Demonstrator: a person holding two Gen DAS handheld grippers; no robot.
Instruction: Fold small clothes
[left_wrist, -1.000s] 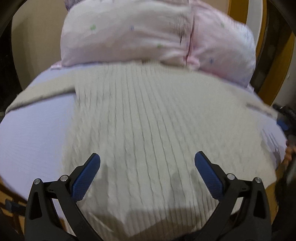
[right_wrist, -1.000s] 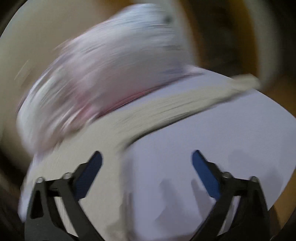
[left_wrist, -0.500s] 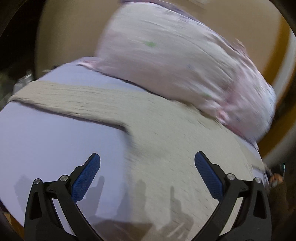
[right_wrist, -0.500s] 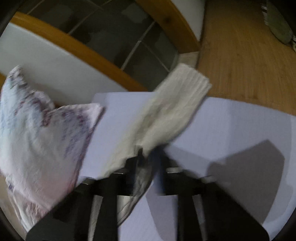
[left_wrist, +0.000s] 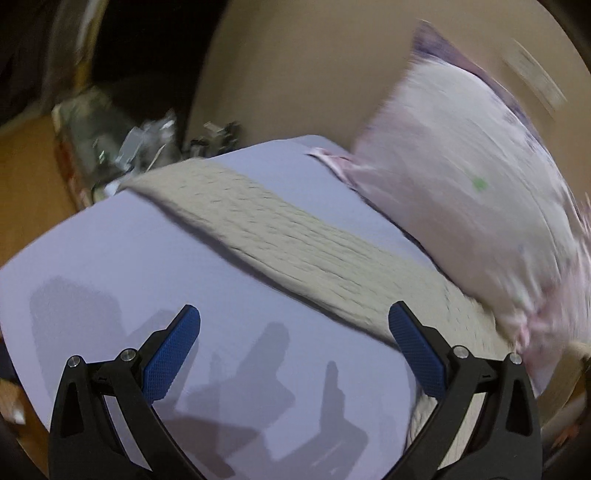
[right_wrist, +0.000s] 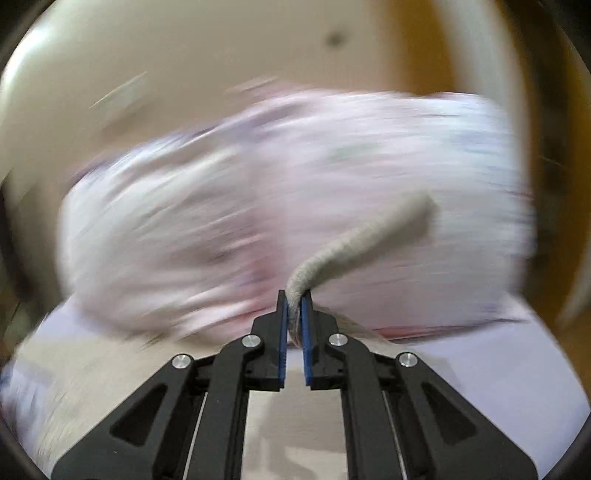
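Now swung inward, the right gripper (right_wrist: 294, 308) carries the pinched right sleeve (right_wrist: 354, 243) over the cream sweater (left_wrist: 295, 236) on the bed (left_wrist: 147, 266), starting the fold, while the left gripper (left_wrist: 293, 332) gapes empty near the left sleeve.

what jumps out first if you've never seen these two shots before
In the right wrist view, the right gripper is shut on a cream knitted sweater sleeve, which curls up and to the right in front of a big, blurred pink patterned pillow. In the left wrist view, the left gripper hangs wide open above the pale lilac sheet, while the sweater's other sleeve runs diagonally across it toward that pillow on the right.
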